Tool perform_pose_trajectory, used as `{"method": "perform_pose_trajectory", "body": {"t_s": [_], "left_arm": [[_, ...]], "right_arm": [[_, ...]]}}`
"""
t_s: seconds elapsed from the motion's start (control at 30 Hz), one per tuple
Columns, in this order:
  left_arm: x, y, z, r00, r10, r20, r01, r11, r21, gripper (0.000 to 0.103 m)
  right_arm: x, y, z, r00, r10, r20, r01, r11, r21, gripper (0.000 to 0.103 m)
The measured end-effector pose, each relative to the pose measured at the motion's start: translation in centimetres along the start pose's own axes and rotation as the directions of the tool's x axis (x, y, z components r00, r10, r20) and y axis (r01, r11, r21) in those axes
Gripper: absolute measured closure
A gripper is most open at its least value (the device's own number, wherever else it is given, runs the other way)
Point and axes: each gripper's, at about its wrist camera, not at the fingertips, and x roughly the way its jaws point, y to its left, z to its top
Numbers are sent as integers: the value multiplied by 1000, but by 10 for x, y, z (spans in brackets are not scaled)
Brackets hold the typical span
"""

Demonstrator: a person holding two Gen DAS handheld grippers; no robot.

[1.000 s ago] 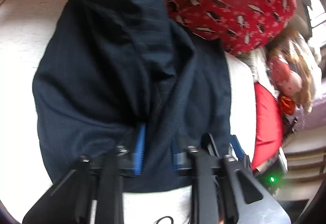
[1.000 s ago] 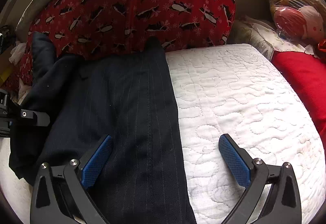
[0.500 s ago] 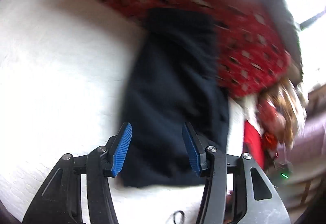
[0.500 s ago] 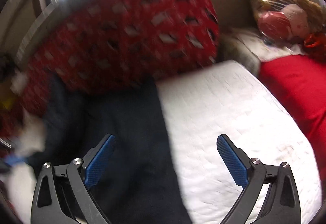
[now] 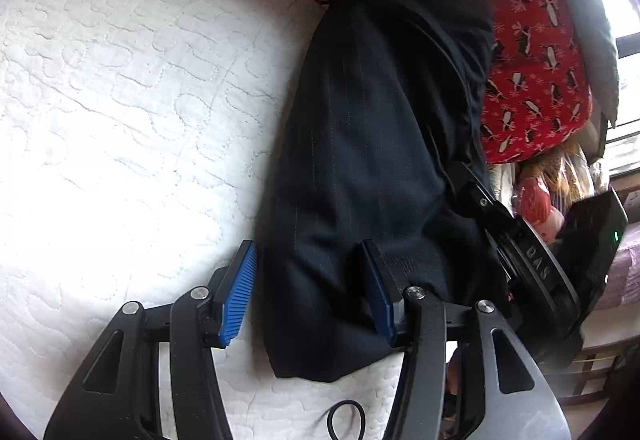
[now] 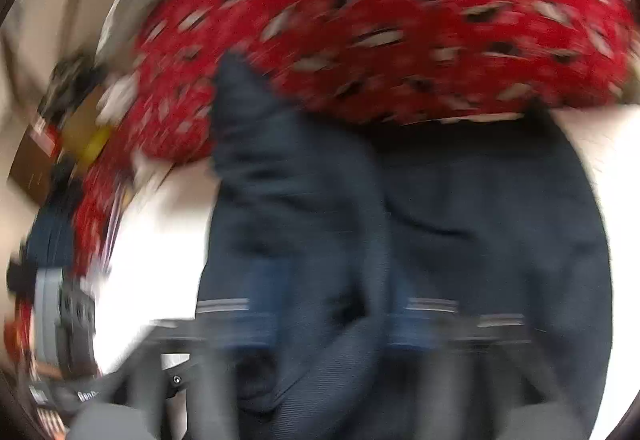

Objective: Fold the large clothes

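Motion blur hides right hand-held gripper (image 6: 332, 320) over trousers (image 6: 460, 240).

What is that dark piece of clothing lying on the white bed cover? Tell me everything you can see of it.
The dark garment is navy with faint thin pinstripes, a woven suit-like cloth. It lies folded into a long narrow strip on the white quilted cover, its far end riding up against the red penguin-print cushion. The left gripper sits over its near end, jaws open to either side. The right view is too blurred for detail.

Navy pinstriped trousers (image 5: 360, 144), white quilted mattress (image 5: 120, 100), red cushion (image 5: 532, 80) apparently printed with penguins.
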Motion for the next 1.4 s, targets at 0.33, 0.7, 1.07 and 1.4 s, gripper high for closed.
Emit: {"method": "perform_pose_trajectory", "body": {"t_s": [0.33, 0.7, 1.07, 1.4], "left_arm": [[-23, -41, -14, 998, -20, 62, 10, 989, 145, 49], [29, -64, -31, 996, 60, -68, -44, 976, 215, 35], [-2, -60, 7, 996, 59, 61, -70, 974, 213, 36], [-3, -72, 3, 998, 0, 66, -16, 972, 234, 35]], "right_arm": [[-83, -26, -27, 974, 65, 219, -70, 997, 16, 93], [-75, -146, -76, 982, 15, 188, -76, 945, 318, 96], [-100, -138, -9, 966, 8, 259, -96, 938, 332, 34], [-69, -91, 24, 976, 9, 217, -21, 998, 53, 101]]}}
